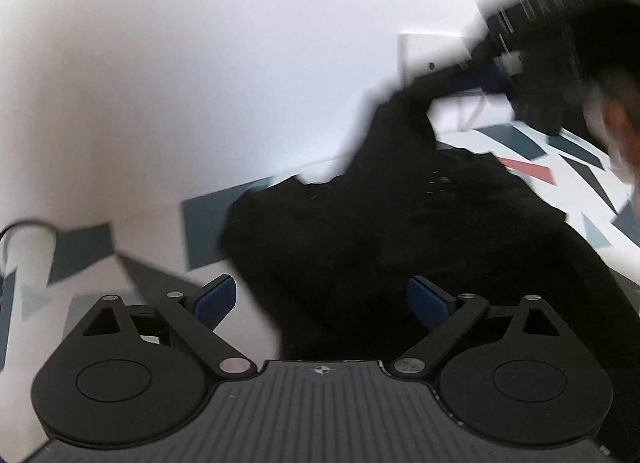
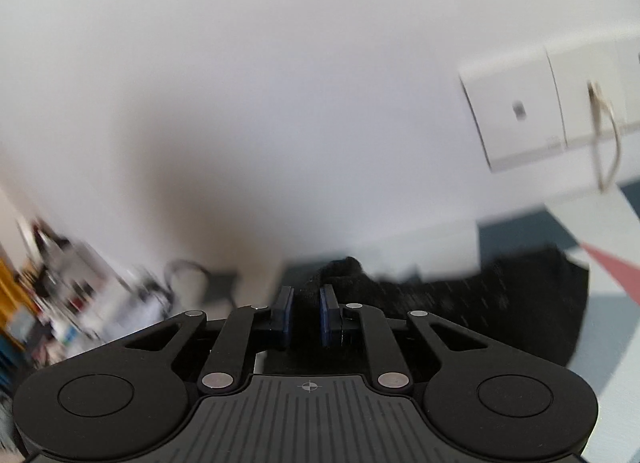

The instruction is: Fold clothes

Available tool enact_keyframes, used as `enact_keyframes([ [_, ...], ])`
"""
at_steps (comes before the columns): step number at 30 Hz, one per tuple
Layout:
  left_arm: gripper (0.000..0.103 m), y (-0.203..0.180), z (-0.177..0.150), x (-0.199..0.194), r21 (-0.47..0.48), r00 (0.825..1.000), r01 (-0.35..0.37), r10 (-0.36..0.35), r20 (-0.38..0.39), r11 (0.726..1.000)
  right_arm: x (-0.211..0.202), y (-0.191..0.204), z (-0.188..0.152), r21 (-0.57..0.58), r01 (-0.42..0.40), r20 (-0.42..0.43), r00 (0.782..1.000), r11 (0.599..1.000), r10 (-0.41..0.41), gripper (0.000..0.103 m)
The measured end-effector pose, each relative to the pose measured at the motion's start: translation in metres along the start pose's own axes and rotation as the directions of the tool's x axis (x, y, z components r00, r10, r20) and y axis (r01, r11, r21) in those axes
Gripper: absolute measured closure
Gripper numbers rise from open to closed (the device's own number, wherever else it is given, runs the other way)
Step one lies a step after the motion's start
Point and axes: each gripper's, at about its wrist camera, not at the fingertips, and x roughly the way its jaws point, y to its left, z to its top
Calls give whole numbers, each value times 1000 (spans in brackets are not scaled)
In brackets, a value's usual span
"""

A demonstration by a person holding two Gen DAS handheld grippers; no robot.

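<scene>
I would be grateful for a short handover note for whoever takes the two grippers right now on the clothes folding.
Right gripper: jaws nearly closed, pinching a raised fold of the black garment and lifting that part off the surface.
Left gripper: open, empty, low over the garment's near part.
The garment lies crumpled on the patterned cloth by the white wall.
Done: one part gripped.
Left: take hold with the left gripper, spread the garment flat, fold it.

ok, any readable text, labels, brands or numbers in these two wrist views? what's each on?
None readable.
Black ribbed gripper body: only a small crosshair mark, no letters.
White wall socket plate: a dark blurred spot, unreadable.
Cluttered shelf at the left: motion-blurred, nothing legible.
Black fabric garment and white cover with grey and red geometric shapes: no print seen.
</scene>
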Motion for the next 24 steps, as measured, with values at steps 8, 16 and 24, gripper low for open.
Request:
enact_keyframes([
  [8,9,-1,3,24,4,995,-93,93,-32,996,-43,6,15,40,37,129,991,999,-41,91],
  [16,9,12,-9,9,-23,990,-139,138,-37,990,-55,-42,2,215,230,38,969,949,-244,102],
  [24,6,15,-13,5,20,989,-147,148,-26,989,-36,-42,-17,166,259,-85,965,951,-248,74],
])
